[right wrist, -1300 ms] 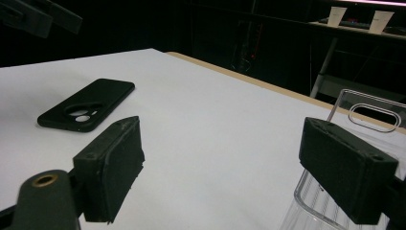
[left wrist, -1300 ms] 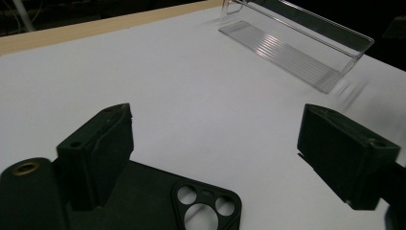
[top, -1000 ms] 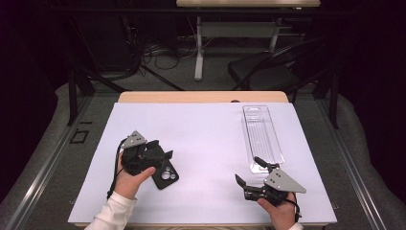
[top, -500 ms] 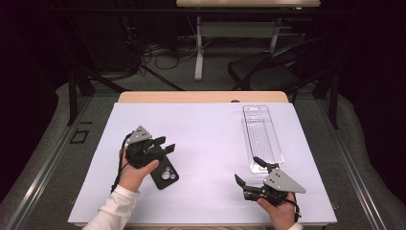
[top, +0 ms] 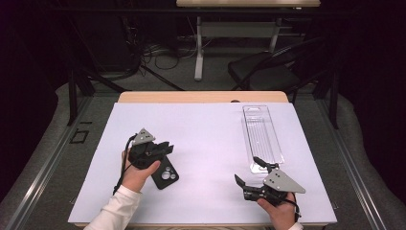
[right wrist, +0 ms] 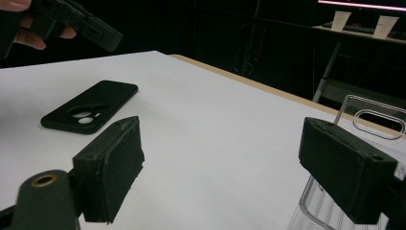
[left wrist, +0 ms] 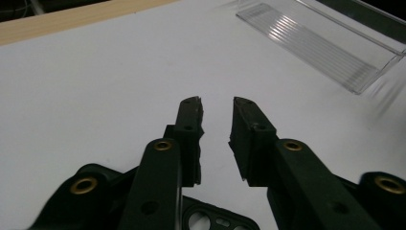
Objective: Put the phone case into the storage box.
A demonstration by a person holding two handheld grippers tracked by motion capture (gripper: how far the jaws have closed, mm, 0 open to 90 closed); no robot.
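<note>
Left gripper (top: 163,147) has lifted off the black phone case (top: 165,175) and moved up and slightly right versus a second ago, when it sat low over the case with its jaws spread. Its jaws have just been closing: in the left gripper view (left wrist: 216,106) they stand with a narrow gap, nothing between them, white table (left wrist: 95,86) showing through. So nearly closed, gripping nothing. Phone case lies flat on the table (top: 210,129), camera cutouts up, just below and right of the left hand (top: 136,172); same spot as in the earlier frames. In the right gripper view the case (right wrist: 91,106) sits free on the white surface, left gripper (right wrist: 103,40) hanging above it, not touching. Right gripper (top: 246,178) is unchanged: near bottom right, jaws wide apart and empty, just below the near end of the clear plastic tray (top: 262,136). Tray hasn't moved either.
</note>
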